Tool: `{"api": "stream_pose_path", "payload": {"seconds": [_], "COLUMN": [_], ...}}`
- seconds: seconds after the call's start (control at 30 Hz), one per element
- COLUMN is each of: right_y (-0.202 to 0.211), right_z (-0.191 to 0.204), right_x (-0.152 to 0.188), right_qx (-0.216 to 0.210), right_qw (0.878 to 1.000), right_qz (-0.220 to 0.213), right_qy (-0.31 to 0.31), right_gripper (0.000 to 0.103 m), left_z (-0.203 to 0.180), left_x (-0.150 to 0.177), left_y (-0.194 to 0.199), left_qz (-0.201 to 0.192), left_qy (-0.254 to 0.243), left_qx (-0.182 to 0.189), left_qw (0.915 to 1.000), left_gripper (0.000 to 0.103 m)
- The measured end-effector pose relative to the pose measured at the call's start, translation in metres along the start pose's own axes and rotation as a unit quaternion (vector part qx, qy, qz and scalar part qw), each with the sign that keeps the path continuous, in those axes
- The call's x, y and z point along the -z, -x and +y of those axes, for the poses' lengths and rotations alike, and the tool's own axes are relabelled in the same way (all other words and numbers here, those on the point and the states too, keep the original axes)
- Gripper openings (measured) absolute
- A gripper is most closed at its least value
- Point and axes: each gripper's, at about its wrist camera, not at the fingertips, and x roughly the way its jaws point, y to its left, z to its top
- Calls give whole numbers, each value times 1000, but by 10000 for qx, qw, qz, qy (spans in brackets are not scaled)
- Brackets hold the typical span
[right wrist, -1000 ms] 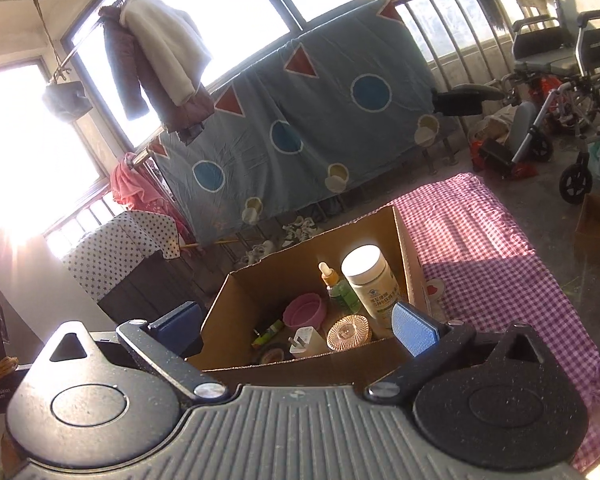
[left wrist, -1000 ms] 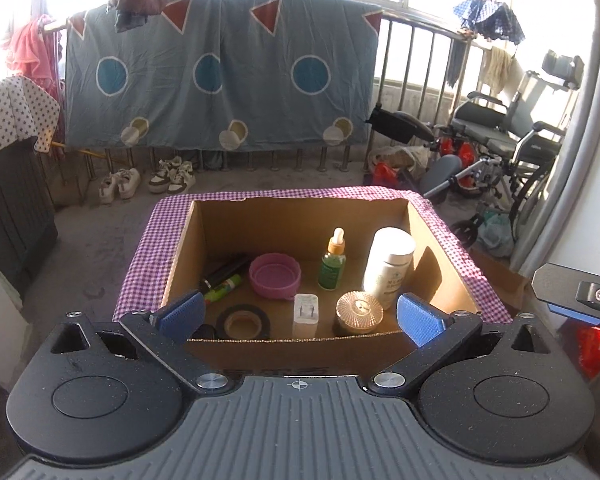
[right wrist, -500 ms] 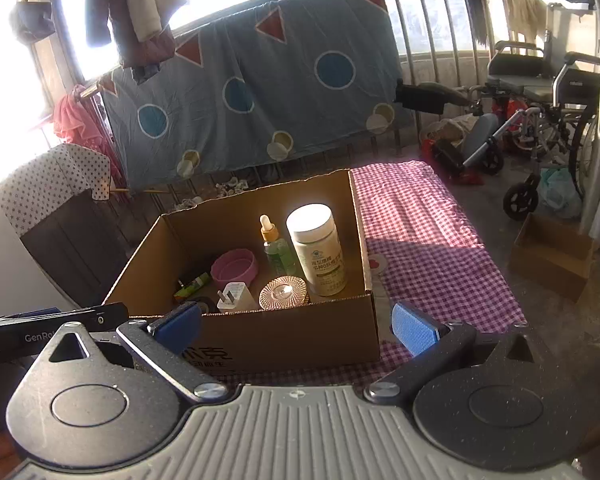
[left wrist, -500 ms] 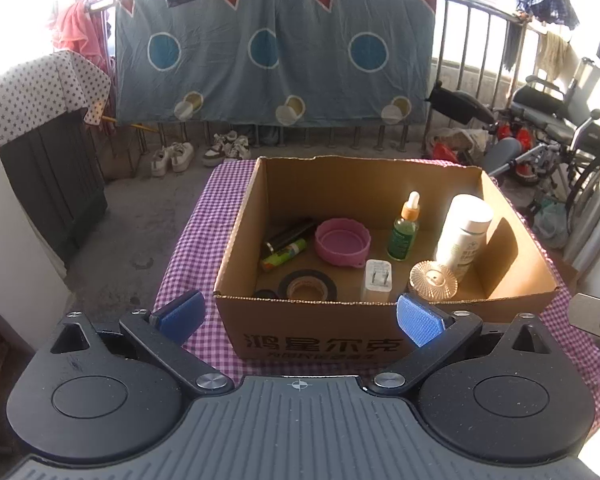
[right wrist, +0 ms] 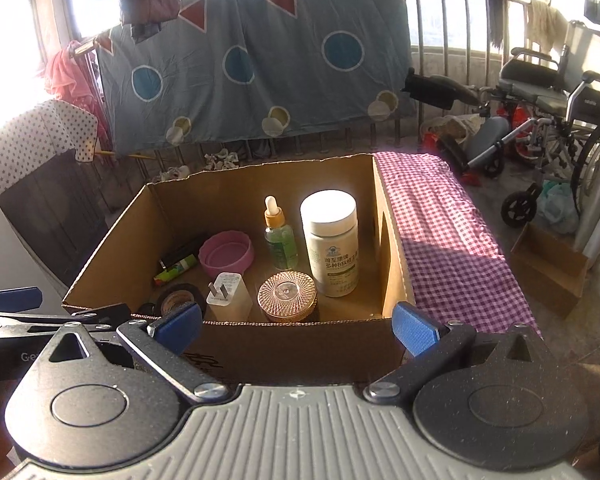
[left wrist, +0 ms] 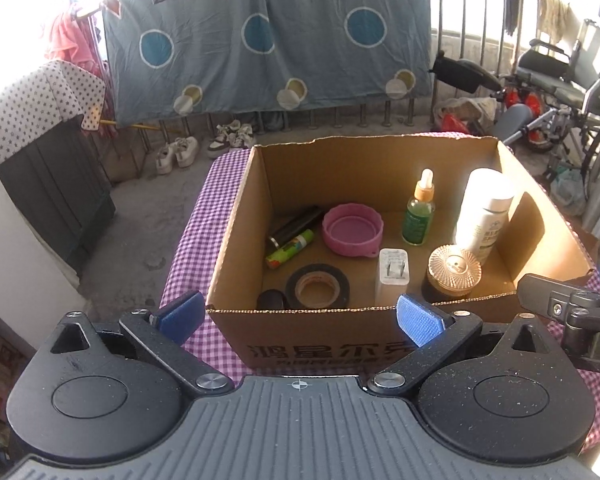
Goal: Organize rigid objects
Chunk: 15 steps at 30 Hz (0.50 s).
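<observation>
An open cardboard box (left wrist: 236,220) (right wrist: 392,268) stands on a purple checked cloth (left wrist: 188,240) (right wrist: 448,232). Inside stand a white bottle (left wrist: 486,212) (right wrist: 332,244) and a green dropper bottle (left wrist: 419,216) (right wrist: 279,236). Around them lie a pink bowl (left wrist: 352,230) (right wrist: 226,254), a white charger (left wrist: 393,276) (right wrist: 228,294), a gold-lidded jar (left wrist: 454,270) (right wrist: 287,294), a black tape roll (left wrist: 317,286) (right wrist: 176,298) and a green tube (left wrist: 290,254) (right wrist: 176,270). My left gripper (left wrist: 300,316) and right gripper (right wrist: 294,326) hang open and empty before the box's near wall.
A blue patterned sheet (left wrist: 268,36) hangs on the railing behind. Shoes (left wrist: 178,154) sit on the floor. A wheelchair (right wrist: 540,96) and a small cardboard box (right wrist: 548,268) stand at right. A dark cabinet (left wrist: 52,188) is at left. The right gripper's arm (left wrist: 572,304) shows beside the box.
Both grippers have pulled back from over the box and now sit level in front of its near wall. The right view has swung from tilted to upright. Both stay open.
</observation>
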Motion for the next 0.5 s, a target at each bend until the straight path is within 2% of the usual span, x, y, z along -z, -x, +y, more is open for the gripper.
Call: {"api": "stream_pose_path", "payload": {"seconds": [0.5], "right_y": [-20], "right_z": [1], "right_x": [-4], "right_qx": [175], "right_qw": [9996], "right_qz": [198], "right_qy": [135], "right_gripper": [103], "left_z": [1], "left_x": [-6], "left_y": [-7], "left_qz": [71], "left_qy": [-77], "left_qx": [28], "left_qw": [9999], "left_gripper": [103]}}
